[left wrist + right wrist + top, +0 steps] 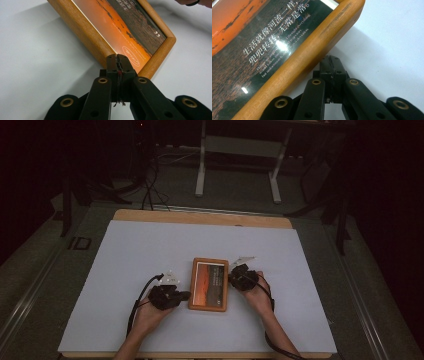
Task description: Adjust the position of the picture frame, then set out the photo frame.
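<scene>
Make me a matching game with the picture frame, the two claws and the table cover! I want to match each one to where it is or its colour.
Things:
1. frame
2. left claw
3. right claw
4. table cover

Clues:
A. white, lies under everything
B. shut, at the frame's right edge
C. wooden, lies flat between the claws
D. shut, at the frame's left edge

Pairs: 1-C, 2-D, 3-B, 4-A

Both forearms came in from the near edge of the high view. The left gripper (184,295) pointed rightward with its jaws pressed together, empty. The right gripper (231,278) pointed leftward, jaws likewise closed on nothing, its hand (258,292) behind it.
</scene>
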{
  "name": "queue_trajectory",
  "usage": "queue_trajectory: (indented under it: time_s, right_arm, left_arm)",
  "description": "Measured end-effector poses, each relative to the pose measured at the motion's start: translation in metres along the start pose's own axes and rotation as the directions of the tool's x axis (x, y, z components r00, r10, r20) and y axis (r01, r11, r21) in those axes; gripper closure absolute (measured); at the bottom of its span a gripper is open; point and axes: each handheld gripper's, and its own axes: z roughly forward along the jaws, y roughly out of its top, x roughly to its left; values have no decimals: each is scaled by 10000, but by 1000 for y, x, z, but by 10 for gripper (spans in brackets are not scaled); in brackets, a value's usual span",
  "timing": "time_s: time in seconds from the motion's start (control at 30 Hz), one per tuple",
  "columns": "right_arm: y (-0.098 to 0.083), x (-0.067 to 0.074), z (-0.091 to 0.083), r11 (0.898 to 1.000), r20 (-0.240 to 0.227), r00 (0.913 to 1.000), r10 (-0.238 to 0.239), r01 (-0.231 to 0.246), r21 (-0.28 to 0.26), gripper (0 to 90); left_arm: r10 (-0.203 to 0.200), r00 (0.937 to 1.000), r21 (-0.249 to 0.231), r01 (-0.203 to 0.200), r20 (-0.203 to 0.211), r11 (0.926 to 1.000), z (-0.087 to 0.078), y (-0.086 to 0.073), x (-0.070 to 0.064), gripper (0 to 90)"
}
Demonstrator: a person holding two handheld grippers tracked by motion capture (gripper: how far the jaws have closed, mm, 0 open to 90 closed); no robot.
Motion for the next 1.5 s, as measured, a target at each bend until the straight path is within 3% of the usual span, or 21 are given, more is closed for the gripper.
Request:
queue_trajectory:
  time_s: [0.53, 0.8, 1.1, 1.27, 1.3, 1.37, 1.5]
  right_arm:
    - [-1, -4, -7, 9997, 90, 10000, -17, 19, -233, 844]
    - [-1, -4, -22, 9981, 308, 9990, -315, 331, -523, 817]
    - [4, -2, -38, 9943, 638, 9969, -464, 522, -932, 779]
    - [13, 2, -47, 9788, 500, 9974, -524, 612, -1954, 811]
    - [13, 2, -47, 9788, 500, 9974, -524, 612, -1954, 811]
    - [17, 6, -48, 9670, 310, 9975, -642, 698, -2452, 891]
    - [22, 8, -40, 9632, 267, 9973, -684, 730, -2587, 900]
  left_arm:
    - [-11, 10000, -355, 11, 4, 9994, -2, 0, 2, 840]
    - [-137, 9996, -1051, 111, -245, 9944, -15, 0, 5, 812]
    - [-214, 9989, -1601, 146, -406, 9870, -25, 0, 4, 688]
    - [-280, 9976, -1824, 160, -636, 9831, -29, -1, 2, 630]
    - [-280, 9976, -1824, 160, -636, 9831, -29, -1, 2, 629]
    - [-272, 9976, -1981, 140, -639, 9801, -32, -1, 2, 624]
    - [-329, 9974, -2144, 184, -646, 9766, -34, -2, 2, 600]
